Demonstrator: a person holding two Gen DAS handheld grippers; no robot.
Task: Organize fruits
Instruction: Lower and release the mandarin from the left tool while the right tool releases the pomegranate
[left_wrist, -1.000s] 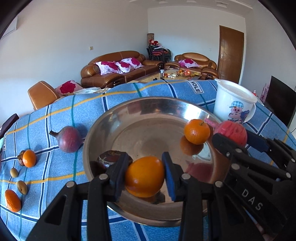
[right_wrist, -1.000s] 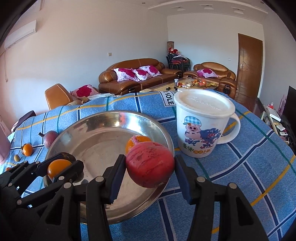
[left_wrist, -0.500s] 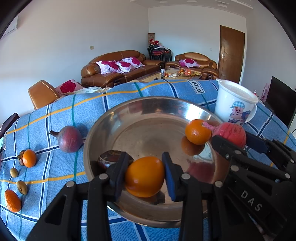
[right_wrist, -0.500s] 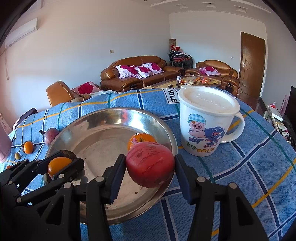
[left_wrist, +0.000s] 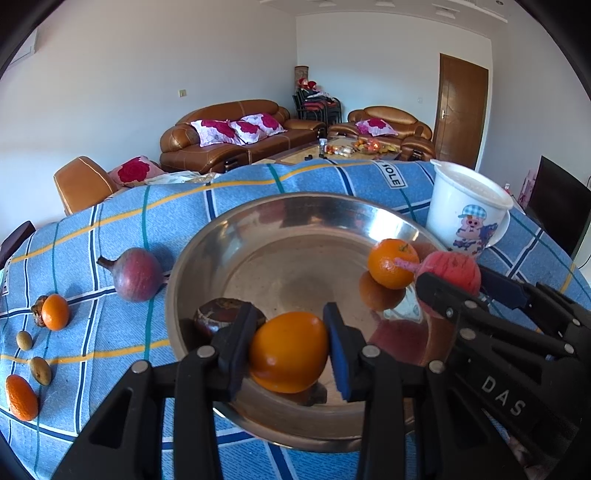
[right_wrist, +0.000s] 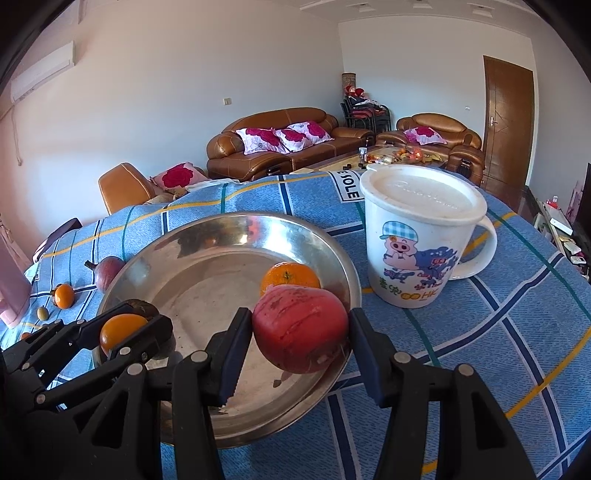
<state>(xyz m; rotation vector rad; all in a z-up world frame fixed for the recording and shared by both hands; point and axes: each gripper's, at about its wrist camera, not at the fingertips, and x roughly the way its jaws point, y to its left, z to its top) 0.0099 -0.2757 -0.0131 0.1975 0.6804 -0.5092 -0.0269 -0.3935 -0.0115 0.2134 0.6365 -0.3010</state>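
Note:
A steel bowl (left_wrist: 295, 214) (right_wrist: 229, 229) stands on the blue checked tablecloth. My left gripper (left_wrist: 290, 349) is shut on an orange fruit (left_wrist: 288, 350) just above the bowl's near rim. My right gripper (right_wrist: 301, 332) is shut on a red pomegranate (right_wrist: 301, 328) over the bowl's right rim; the pomegranate (left_wrist: 452, 269) also shows in the left wrist view. Inside the bowl lie a tangerine (left_wrist: 392, 263) (right_wrist: 290, 277) and a dark brown fruit (left_wrist: 221, 312). In the right wrist view the left gripper (right_wrist: 123, 334) appears at the lower left with its orange fruit (right_wrist: 122, 330).
A white lidded mug (right_wrist: 417, 236) (left_wrist: 469, 214) with a pig picture stands right of the bowl. Left of the bowl lie a purple fruit (left_wrist: 136, 275), a small tangerine (left_wrist: 55, 312), two little brown-green fruits (left_wrist: 24, 339) and another tangerine (left_wrist: 20, 397). Sofas and a chair stand beyond the table.

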